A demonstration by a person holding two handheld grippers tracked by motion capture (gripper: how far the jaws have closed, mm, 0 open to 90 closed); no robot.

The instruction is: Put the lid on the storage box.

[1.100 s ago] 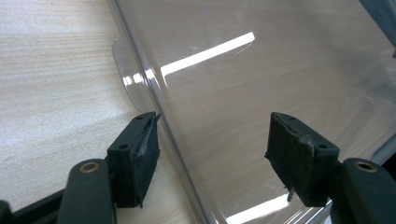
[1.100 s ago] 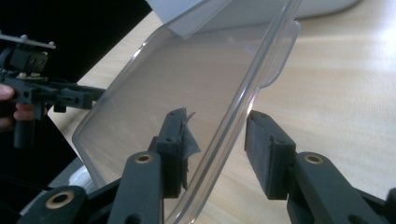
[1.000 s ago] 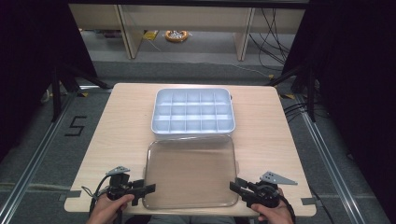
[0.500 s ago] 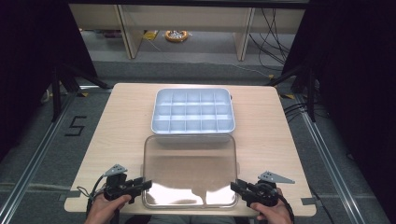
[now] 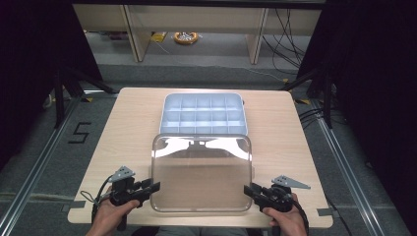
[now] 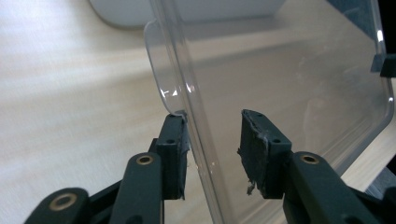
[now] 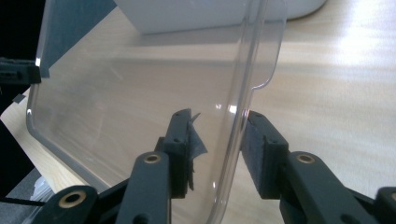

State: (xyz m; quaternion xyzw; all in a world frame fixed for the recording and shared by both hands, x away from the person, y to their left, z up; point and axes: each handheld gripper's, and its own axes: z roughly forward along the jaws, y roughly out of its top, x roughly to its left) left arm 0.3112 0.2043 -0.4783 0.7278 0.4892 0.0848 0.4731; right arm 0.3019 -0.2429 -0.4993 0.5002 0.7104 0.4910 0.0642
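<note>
So, a clear plastic lid is seen held up between the two claws over the near part of the bench, tilted so that its far edge is raised toward the white compartment tray sitting further back at the middle of the bench. The lid's near corners are where the claws are: the left claw is at the near left corner, the right claw at the near right one.

In the left gripper view, the lid's rim is seen passing between the jaws, touching the left pad, while a gap is left to the right pad, so the left claw is spread around the edge rather than pinching it. In the right gripper view the same thing is seen mirrored: the rim is against the right pad, and the right claw is spread.

The lid's long axis can't really be told; it looks nearly square.
</note>
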